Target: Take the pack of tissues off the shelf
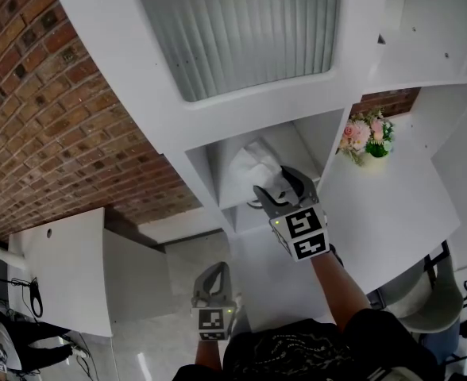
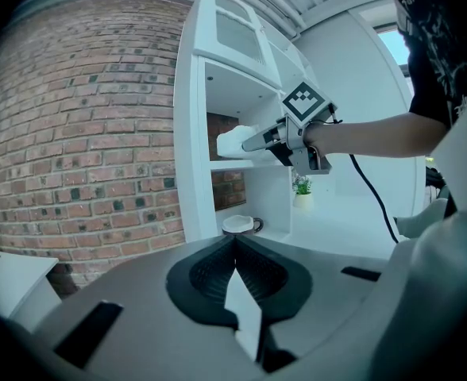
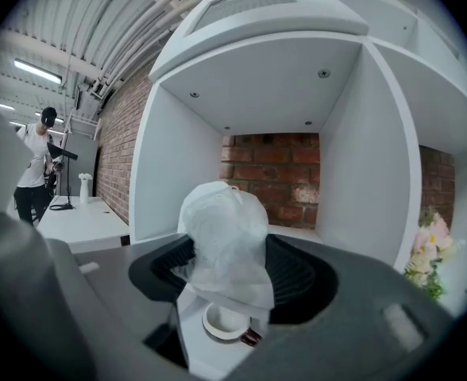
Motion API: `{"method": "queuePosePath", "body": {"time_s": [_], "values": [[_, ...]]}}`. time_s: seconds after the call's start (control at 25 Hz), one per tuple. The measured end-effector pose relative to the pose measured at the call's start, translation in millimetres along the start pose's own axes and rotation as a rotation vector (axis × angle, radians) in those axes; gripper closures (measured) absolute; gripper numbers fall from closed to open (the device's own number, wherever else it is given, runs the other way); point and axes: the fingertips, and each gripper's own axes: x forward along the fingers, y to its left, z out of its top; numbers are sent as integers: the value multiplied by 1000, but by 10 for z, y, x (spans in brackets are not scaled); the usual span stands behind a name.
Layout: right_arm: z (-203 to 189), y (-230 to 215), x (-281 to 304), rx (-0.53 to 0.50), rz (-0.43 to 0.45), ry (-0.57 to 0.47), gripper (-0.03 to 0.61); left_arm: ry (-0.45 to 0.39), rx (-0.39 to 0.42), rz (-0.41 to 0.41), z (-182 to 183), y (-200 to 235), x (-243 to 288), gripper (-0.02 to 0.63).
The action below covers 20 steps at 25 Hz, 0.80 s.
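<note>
**Right gripper pinches the tissue pack at the shelf opening**

Head view: the right gripper [image 1: 279, 186] reaches into a compartment of the white shelf [image 1: 200, 173]. Its jaws are closed on the pack of tissues [image 1: 248, 163], which is at the front of this compartment. The left gripper [image 1: 212, 281] hangs low, well apart from the shelf. Pink flowers [image 1: 366, 136] stand to the right, on the other side of the divider.

Left gripper view: the jaws of the left gripper are pressed together, with nothing between them. Far ahead, the pack is at the front edge of the shelf board, held in the right gripper.

Right gripper view: the pack stands between the two pads, which press on its sides. Below it, a cup [image 3: 222, 321] is on a lower board.
</note>
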Motion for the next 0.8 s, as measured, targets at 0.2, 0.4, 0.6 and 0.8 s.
{"method": "queuePosePath", "body": {"time_s": [0.2,0.4,0.6,0.8], "values": [[1,-52,-232,5,-6,-22,311,-38,-8,15,32,-15,-33,604],[68,-98,-555,8,26,-63,311,-54,-32,20,31,-107,-93,604],[100,-160,-820,13,8,-89,312,-69,-17,25,48,-177,-150,605],[25,-156,-1027,10,12,-76,311,-64,-12,27,44,-322,-203,605]]}}
